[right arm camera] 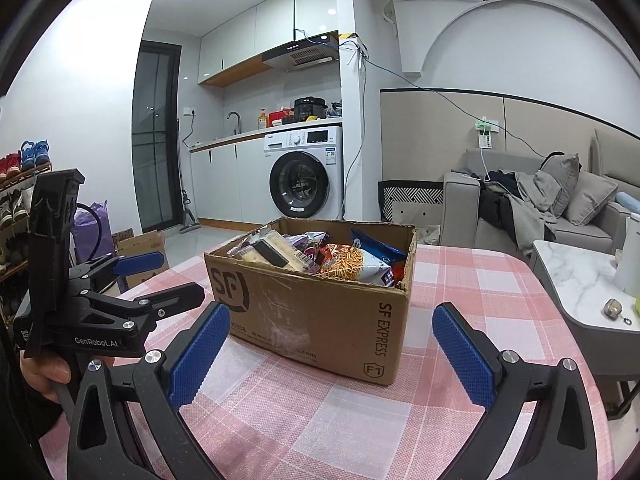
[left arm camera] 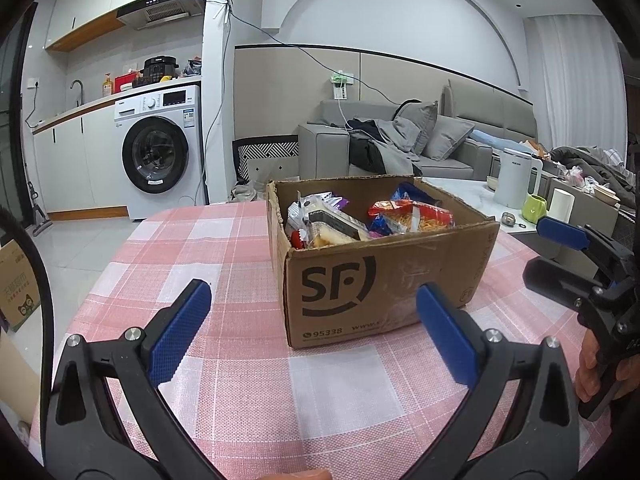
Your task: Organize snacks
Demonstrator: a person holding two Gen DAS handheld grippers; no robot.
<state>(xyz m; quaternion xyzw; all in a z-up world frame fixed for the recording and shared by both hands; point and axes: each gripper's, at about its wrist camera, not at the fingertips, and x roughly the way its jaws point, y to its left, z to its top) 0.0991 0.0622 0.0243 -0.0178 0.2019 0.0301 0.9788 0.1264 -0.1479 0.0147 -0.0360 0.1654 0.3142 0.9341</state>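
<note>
An open brown SF cardboard box point(left arm camera: 384, 280) stands on the pink checked tablecloth point(left arm camera: 224, 240); it also shows in the right wrist view point(right arm camera: 320, 312). It holds several snack packets point(left arm camera: 404, 216), among them a red noodle bag and a pale packet with a black band point(right arm camera: 276, 254). My left gripper point(left arm camera: 316, 320) is open and empty, just in front of the box's near left corner. My right gripper point(right arm camera: 332, 340) is open and empty in front of the box's right corner. Each gripper appears at the edge of the other's view point(left arm camera: 560, 248) point(right arm camera: 160, 276).
A marble side table point(right arm camera: 576, 276) stands right of the table with a white kettle point(left arm camera: 516, 184), a green mug point(left arm camera: 534, 208) and a white cup. A grey sofa point(left arm camera: 400, 140) and washing machine point(left arm camera: 160, 152) are behind. A cardboard box sits on the floor at left point(right arm camera: 140, 248).
</note>
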